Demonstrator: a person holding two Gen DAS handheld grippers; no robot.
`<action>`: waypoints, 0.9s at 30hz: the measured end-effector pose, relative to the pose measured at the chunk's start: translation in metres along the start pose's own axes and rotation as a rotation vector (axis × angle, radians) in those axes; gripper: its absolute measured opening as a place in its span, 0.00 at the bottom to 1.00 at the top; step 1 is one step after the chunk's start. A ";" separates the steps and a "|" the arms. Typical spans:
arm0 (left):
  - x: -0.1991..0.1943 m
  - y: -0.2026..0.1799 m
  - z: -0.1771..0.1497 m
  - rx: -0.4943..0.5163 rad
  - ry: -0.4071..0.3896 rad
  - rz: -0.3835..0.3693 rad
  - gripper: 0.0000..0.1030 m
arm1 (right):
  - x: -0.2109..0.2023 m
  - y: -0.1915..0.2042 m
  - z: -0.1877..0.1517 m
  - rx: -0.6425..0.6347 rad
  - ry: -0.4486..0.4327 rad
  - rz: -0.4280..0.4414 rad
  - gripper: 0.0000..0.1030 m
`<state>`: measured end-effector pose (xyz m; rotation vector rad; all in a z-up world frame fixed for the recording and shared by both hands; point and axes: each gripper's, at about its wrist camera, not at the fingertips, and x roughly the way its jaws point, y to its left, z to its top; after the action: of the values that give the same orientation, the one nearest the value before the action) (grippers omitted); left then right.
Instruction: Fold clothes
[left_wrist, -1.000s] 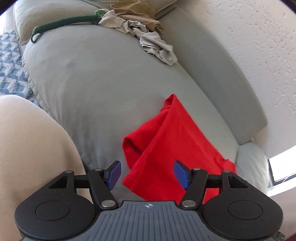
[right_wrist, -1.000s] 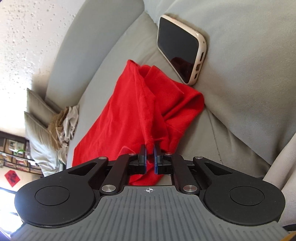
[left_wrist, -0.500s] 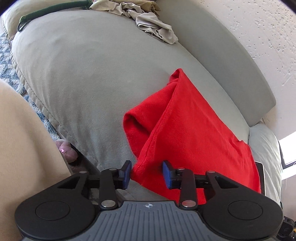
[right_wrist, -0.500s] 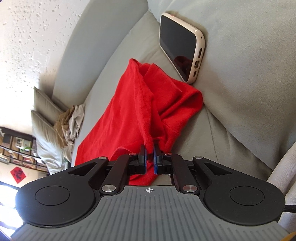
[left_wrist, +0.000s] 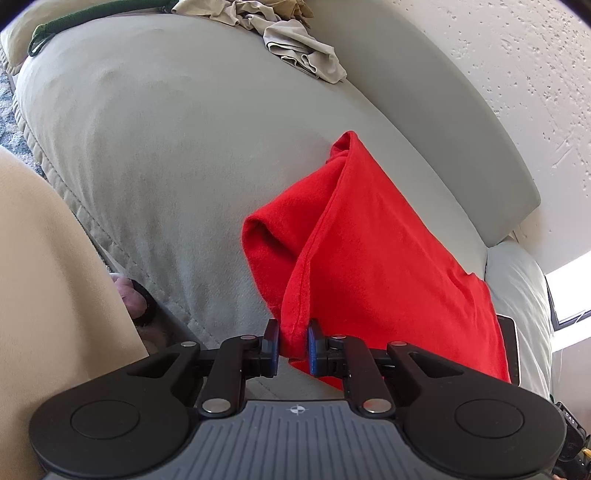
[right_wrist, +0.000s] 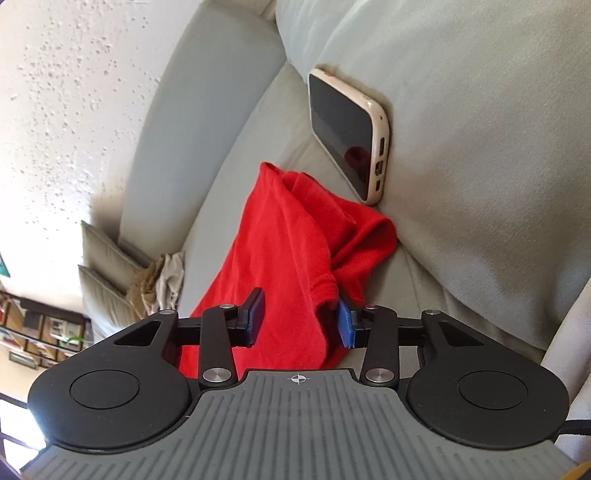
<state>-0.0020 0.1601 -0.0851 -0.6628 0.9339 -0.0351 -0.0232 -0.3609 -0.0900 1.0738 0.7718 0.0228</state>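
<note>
L claw (left_wrist: 291, 345): jaws nearly together, pinching hemmed edge of red garment (left_wrist: 369, 258) at its near corner; cloth fills the gap btwn blue pads. Garment lies on grey sofa seat (left_wrist: 166, 166), running from claw toward backrest (left_wrist: 424, 122), one fold standing up as a rounded loop to the L of the hem. Far end of cloth peaks in a small bunched point near the seat/backrest seam.

R claw (right_wrist: 301, 319): jaws spread wide, holding nothing. Red garment (right_wrist: 280, 258) lies btwn and beyond the fingers; a rolled lip of fabric sits just beside the R blue pad, contact unclear. Cloth bunched w/ several ridges, one lobe pushed up against the sofa cushion.

Phone (right_wrist: 347, 136), pale case, dark screen, leans on edge against the cushion, just beyond the bunched end of the garment. Same phone partly visible in L view, under/behind cloth edge.

Beige/tan crumpled clothes (left_wrist: 295, 48) heaped at far end of seat, well apart from red item. Green strap (left_wrist: 92, 16) along far armrest. Person's leg in tan fabric (left_wrist: 44, 295) at L edge of L view.
</note>
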 end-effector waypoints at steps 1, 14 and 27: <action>0.000 0.001 0.000 0.000 0.000 -0.002 0.11 | -0.001 -0.001 0.001 -0.004 -0.010 -0.012 0.41; -0.004 -0.005 0.000 0.050 -0.009 -0.007 0.06 | 0.000 0.018 -0.001 -0.230 -0.075 -0.154 0.06; -0.033 -0.014 0.035 -0.090 0.138 -0.116 0.05 | -0.015 0.062 0.017 -0.185 -0.054 -0.099 0.06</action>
<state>0.0077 0.1768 -0.0394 -0.8060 1.0335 -0.1443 -0.0029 -0.3484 -0.0282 0.8566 0.7583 -0.0186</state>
